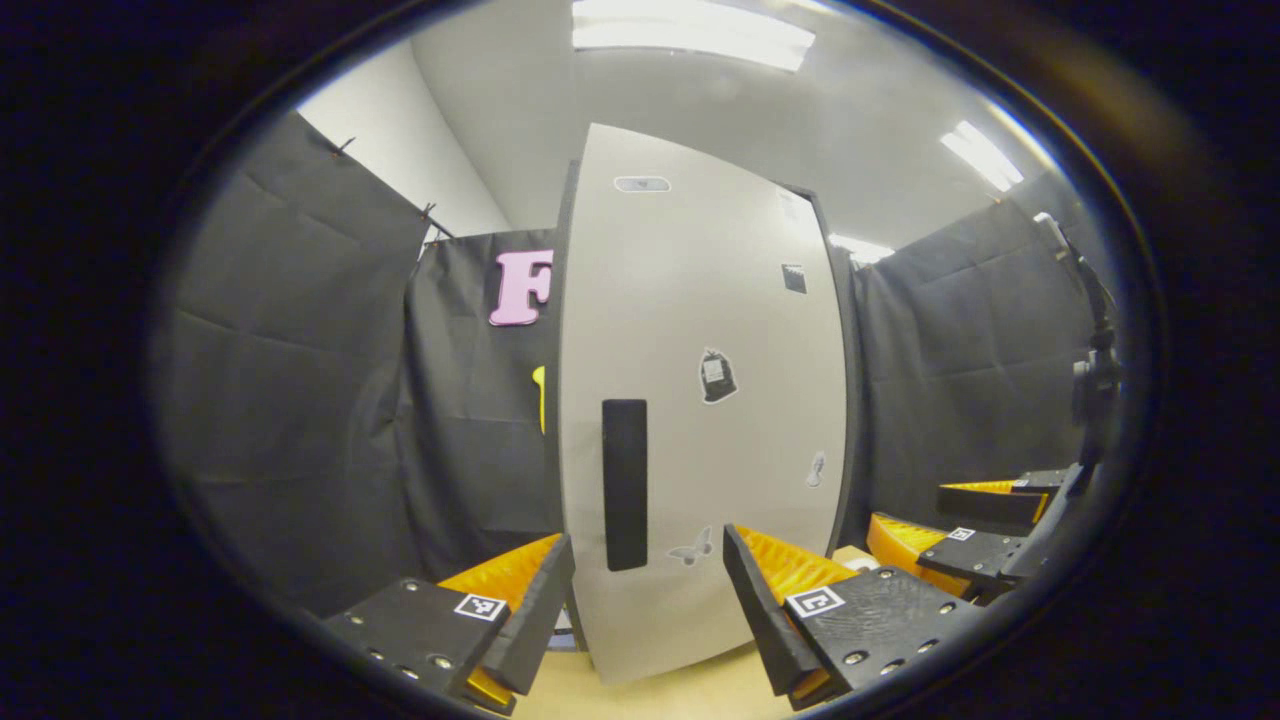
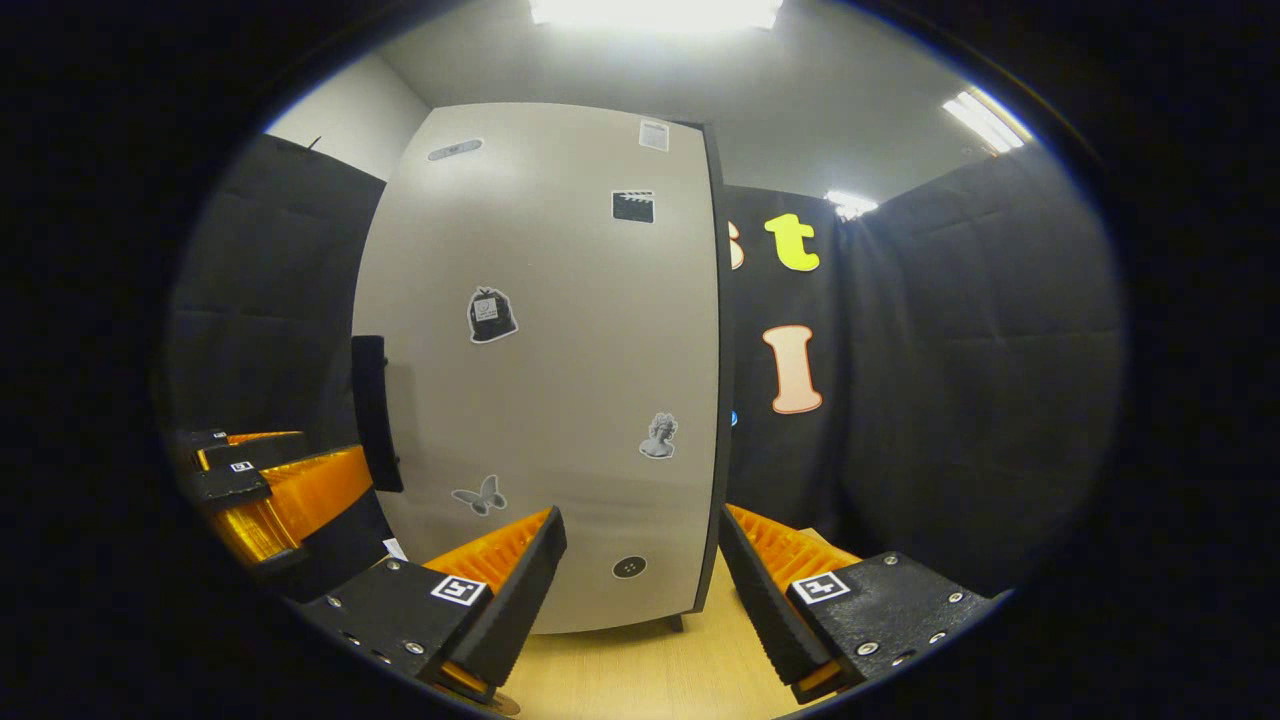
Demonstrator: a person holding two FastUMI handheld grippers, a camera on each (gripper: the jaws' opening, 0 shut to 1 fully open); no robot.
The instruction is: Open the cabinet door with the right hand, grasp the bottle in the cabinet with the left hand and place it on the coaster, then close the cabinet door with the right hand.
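Cabinet door shut | handle left of right gripper fingers, both grippers' fingers spread, empty | risk: mis-aimed reach slips off handle; left gripper ahead of door blocks its swing.

Matt board, cloth and light wood

The tall pale-grey cabinet door looks like smooth, matt laminated board, carrying a matt black vertical bar handle and small flat paper-like stickers (their print too small to tell). The light tabletop shows a smooth wood-grain finish. The black booth wall cloth is matt and creased, with a faintly quilted look.
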